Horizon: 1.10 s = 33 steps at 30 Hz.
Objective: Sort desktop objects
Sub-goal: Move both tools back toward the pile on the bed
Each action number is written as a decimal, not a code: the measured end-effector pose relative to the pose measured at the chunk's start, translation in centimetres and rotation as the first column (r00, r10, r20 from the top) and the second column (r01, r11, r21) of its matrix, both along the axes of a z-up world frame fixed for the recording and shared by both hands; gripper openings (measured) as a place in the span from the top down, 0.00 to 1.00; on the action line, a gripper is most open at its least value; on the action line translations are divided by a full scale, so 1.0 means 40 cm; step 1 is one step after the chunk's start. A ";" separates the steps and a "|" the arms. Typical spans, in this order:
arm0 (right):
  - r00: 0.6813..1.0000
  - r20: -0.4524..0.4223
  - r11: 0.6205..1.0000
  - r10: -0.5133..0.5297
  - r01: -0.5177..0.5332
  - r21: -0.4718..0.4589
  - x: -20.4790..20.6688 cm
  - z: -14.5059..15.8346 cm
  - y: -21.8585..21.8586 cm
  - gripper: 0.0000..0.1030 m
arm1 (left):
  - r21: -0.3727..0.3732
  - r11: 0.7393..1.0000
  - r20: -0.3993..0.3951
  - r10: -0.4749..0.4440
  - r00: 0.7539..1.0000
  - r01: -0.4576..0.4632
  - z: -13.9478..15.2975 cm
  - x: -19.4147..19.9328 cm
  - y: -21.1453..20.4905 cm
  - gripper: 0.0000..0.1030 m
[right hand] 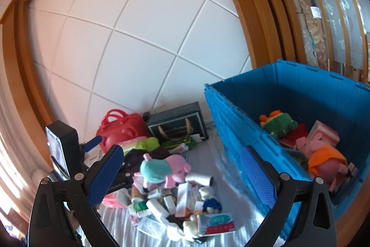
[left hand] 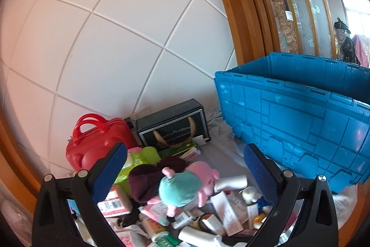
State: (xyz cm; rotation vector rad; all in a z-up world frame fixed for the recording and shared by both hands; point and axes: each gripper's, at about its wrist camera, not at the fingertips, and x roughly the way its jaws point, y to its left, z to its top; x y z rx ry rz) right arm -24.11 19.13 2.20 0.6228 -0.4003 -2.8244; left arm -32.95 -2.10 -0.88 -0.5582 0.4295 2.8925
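Pink pig plush in a teal dress (left hand: pixel 185 184) lies on top of the clutter pile (right hand: pixel 180 205), on the white cloth (right hand: pixel 231 177), left of the blue crate (right hand: pixel 242 131). It's the biggest, softest thing exposed, so I'd judge it the next pick.

Left gripper (left hand: pixel 185 177) is spread wide with nothing held; the plush sits between its blue pads (left hand: pixel 111 173), pads clear of it on both sides. Right gripper (right hand: pixel 182 177) is also wide open and empty, hovering above the pile near the crate's wall.

How to do it well:
- Drop the left gripper straight down and close across the teal torso, not the head or a limb. A limb grip will swing.
- Dark maroon fabric (left hand: pixel 150 177) touches the plush on its left. Keep that pad off it or it comes along.
- Small boxes and tubes (left hand: pixel 222 207) sit under and beside the plush; lift vertically first so nothing drags.
- Clear the crate rim before going sideways. The crate already holds a green plush (right hand: pixel 279 123) and a pig plush in orange (right hand: pixel 323 159), so soft toys look to belong there.

Whether the plush's legs are snagged under the boxes is hard to tell from here.

Red case (left hand: pixel 97 142) and black gift box (left hand: pixel 171 124) sit behind against the wall, out of the way.
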 end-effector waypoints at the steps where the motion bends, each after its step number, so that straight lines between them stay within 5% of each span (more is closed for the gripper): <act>1: 1.000 0.002 1.000 0.003 -0.003 0.010 0.006 -0.002 -0.028 0.00 | -0.005 1.000 0.002 0.009 1.000 -0.009 -0.005 0.008 -0.032 0.01; 11: 0.998 0.056 0.999 0.034 -0.036 0.019 0.049 -0.066 -0.240 0.00 | -0.084 0.983 -0.022 0.161 0.987 -0.163 -0.094 0.091 -0.403 0.01; 17: 0.990 0.130 0.994 0.055 -0.067 0.088 0.032 -0.129 -0.300 0.00 | -0.085 0.969 0.038 0.237 0.971 -0.233 -0.192 0.141 -0.573 0.01; 28: 0.963 0.190 0.970 0.191 -0.215 0.111 -0.069 -0.206 -0.375 0.00 | -0.077 0.957 0.179 0.289 0.941 -0.279 -0.309 0.153 -0.645 0.01; 33: 0.927 0.192 0.914 0.324 -0.358 0.190 -0.104 -0.247 -0.479 0.00 | -0.087 0.961 0.190 0.273 0.943 -0.261 -0.328 0.134 -0.626 0.01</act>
